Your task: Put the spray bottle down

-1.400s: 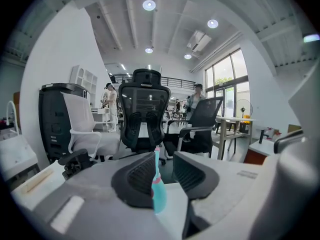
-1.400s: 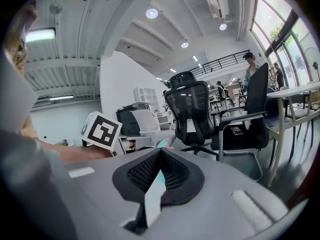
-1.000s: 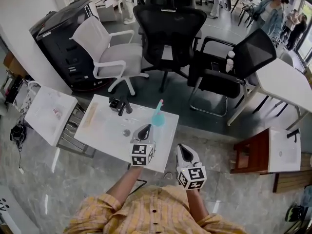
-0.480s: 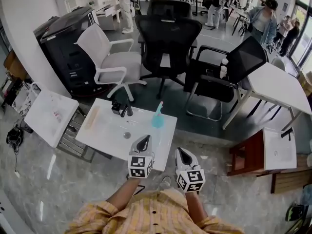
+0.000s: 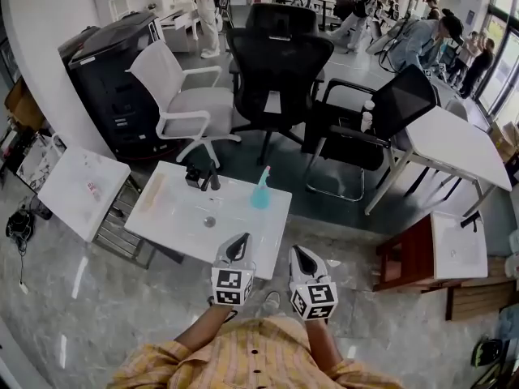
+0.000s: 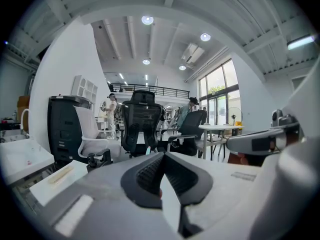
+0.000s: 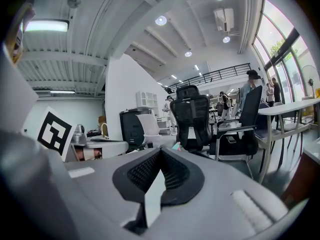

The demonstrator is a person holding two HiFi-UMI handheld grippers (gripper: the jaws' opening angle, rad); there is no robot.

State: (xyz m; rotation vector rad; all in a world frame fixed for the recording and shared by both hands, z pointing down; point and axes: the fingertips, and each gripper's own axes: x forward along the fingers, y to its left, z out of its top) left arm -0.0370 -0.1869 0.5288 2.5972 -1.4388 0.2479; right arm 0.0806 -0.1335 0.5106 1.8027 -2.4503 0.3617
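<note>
Spray bottle [image 5: 260,191] upright on table [image 5: 174,217]; just its tip in gripper views

Spray bottle [image 5: 260,193]: you have it down on the small white table [image 5: 174,217]. It stands upright on its own base, free, with nothing touching it. Pale teal, see-through body, wider at the bottom; slim neck and trigger head on top, with a pinkish tint at the tip. It sits close to the table's far edge, right of the table's middle. From the right gripper view only the teal top [image 7: 176,145] peeks above the jaws; finer detail is too small to tell.
</note>
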